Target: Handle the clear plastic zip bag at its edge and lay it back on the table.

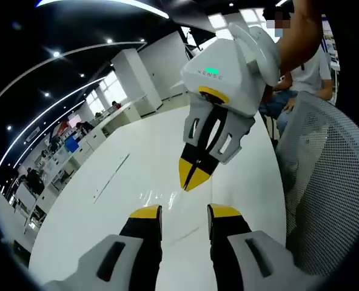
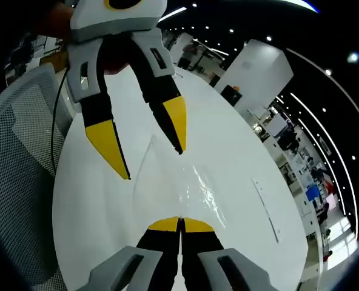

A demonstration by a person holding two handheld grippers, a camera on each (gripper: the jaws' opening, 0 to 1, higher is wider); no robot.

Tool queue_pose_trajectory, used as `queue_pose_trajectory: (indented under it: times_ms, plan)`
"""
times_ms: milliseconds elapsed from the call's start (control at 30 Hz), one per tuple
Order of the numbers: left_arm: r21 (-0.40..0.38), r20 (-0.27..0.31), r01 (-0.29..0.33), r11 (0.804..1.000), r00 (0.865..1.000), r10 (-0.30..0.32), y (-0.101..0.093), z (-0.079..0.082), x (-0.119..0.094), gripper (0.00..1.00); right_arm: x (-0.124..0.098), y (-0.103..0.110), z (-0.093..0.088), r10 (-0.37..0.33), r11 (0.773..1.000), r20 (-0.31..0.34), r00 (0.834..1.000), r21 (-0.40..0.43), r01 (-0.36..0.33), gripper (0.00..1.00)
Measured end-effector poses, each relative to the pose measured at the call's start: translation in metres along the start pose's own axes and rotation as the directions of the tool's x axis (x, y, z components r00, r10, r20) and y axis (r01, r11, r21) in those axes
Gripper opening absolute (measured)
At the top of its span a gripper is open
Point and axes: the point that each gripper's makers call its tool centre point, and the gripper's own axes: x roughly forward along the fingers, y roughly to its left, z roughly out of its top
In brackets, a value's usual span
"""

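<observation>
Right tool (image 2: 181, 223) pinching zip bag (image 2: 194, 188), left tool (image 1: 184, 212) spread

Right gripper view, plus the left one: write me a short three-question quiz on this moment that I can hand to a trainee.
1. True or false: the left gripper has its fingers shut.
2. Multiple choice: the clear plastic zip bag lies on A) the white table, B) a shelf, C) the floor.
3. Fill in: the right gripper has its fingers ____.

Key: 1 false, its fingers stand apart; 2 A; 3 shut.
</observation>
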Motion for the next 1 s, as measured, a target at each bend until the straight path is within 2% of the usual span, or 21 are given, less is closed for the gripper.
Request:
queue_pose_trajectory:
  times_ms: [200, 367, 700, 1000]
  plan:
    - [-0.051, 0.004, -0.031, 0.998, 1.000, 0.031, 0.005, -0.004, -0.009, 0.31, 0.014, 0.005, -0.009, 0.012, 1.000, -0.014, 1.000, -0.020, -0.013, 0.00]
    - [-0.102, -0.006, -0.054, 0.993, 0.999, 0.054, 0.009, -0.013, -0.015, 0.33, 0.021, 0.006, -0.012, 0.015, 1.000, -0.020, 1.000, -0.018, -0.015, 0.00]
    - [-0.142, -0.036, -0.087, 0.986, 0.996, 0.083, 0.009, -0.030, -0.026, 0.38, 0.028, 0.000, -0.010, -0.010, 1.000, -0.033, 0.999, -0.006, 0.010, 0.00]
    - [-0.166, -0.062, -0.104, 0.981, 0.994, 0.095, 0.006, -0.046, -0.034, 0.40, 0.042, 0.008, -0.013, 0.008, 1.000, -0.048, 0.999, 0.023, -0.007, 0.00]
